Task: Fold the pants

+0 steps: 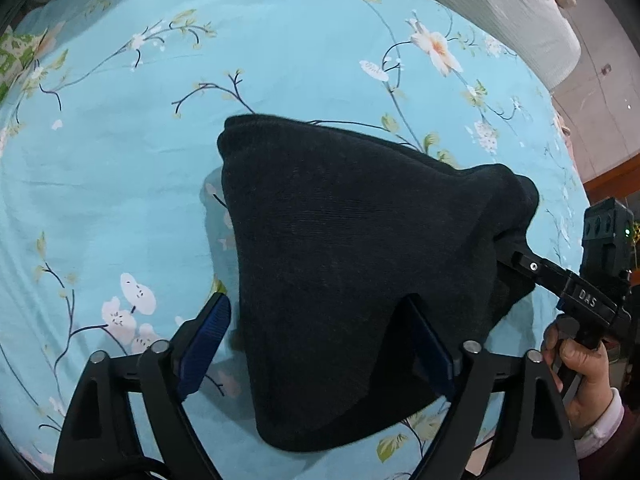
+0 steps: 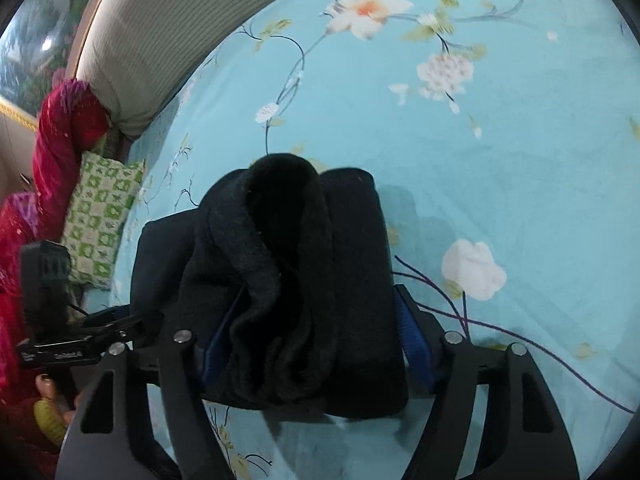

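The black pants point(image 1: 340, 240) are folded into a thick bundle that hangs just above the blue flowered bedsheet point(image 1: 120, 168), with a shadow under it. My left gripper point(image 1: 316, 304) is open. Its left pad point(image 1: 208, 344) stands just off the cloth, and the bundle drapes over the right finger. In the right wrist view the pants point(image 2: 288, 264) fill the gap of my right gripper point(image 2: 320, 292), and both blue pads press on their sides. From the right of the left wrist view, a right gripper finger point(image 1: 524, 264) reaches into the bundle's end.
A cream ribbed bolster point(image 2: 140, 52) runs along the far edge of the bed. A green checked pillow point(image 2: 104, 216) and red cloth point(image 2: 60, 140) lie at the bed's left end. A person's hand point(image 1: 580, 364) holds the right gripper's handle.
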The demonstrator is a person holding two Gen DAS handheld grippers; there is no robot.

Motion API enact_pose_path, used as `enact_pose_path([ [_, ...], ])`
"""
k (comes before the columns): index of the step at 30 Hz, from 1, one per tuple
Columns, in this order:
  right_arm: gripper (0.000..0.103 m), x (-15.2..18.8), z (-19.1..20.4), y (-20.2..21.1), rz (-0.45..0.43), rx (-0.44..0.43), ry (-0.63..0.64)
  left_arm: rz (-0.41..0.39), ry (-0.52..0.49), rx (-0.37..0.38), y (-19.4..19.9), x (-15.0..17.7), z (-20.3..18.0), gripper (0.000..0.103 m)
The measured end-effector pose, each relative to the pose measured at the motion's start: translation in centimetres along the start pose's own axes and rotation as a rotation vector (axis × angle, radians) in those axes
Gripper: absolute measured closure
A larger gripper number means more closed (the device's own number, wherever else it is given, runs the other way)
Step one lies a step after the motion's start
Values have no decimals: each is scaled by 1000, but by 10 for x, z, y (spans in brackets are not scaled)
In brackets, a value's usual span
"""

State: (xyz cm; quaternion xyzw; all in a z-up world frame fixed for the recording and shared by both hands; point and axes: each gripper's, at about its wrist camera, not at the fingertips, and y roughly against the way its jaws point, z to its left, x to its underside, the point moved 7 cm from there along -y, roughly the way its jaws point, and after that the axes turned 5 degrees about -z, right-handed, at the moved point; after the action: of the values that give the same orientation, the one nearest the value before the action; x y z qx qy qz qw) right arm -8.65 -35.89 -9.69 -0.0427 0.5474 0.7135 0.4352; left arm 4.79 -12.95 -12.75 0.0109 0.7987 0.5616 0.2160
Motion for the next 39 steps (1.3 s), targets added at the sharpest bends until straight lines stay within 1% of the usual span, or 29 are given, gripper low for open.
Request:
enact_pose_path([
  [1,33,1,0,0,1,-3,5,4,7,7,-3,1,1,14],
  [3,37,1,2,0,3,-7,16,7,17,26,-6,1,1,24],
  [4,37,1,3,0,5,-8,22,8,19,45,-7,1,0,30],
  [6,41,0,6,0,7,-12,29,-3,3,37,-5,0,-3,36],
  [8,44,0,6,0,6,-18,30,-18,-30,30,-2,0,-10,50],
  [9,46,1,7,2,3,-24,30,-23,-40,25,0,-1,-12,54],
  [11,50,0,8,3,-1,-31,36,-42,-73,4,6,-1,-19,68],
  [12,54,0,11,4,-7,-37,40,-49,-81,-1,9,-2,-21,72],
  [13,56,0,13,6,-13,-44,46,-59,-81,-1,12,-3,-22,77],
  [15,61,-1,21,13,-34,-56,63,-75,-73,7,19,-4,-22,79],
  [18,63,-4,32,21,-54,-71,83,-96,-58,17,32,-6,-20,80],
  [23,64,-16,59,29,-79,-122,117,-165,-44,-4,63,-14,-12,80],
  [26,64,-25,75,27,-90,-154,131,-199,-20,-27,83,-23,0,80],
  [28,64,-33,90,20,-89,-178,143,-217,-3,-56,92,-29,10,80],
  [31,64,-41,107,8,-78,-188,180,-239,13,-106,103,-34,26,80],
  [37,64,-52,145,-21,-41,-212,244,-261,64,-161,109,-44,57,80],
  [39,64,-54,152,-28,-28,-220,258,-265,84,-177,111,-45,68,80],
])
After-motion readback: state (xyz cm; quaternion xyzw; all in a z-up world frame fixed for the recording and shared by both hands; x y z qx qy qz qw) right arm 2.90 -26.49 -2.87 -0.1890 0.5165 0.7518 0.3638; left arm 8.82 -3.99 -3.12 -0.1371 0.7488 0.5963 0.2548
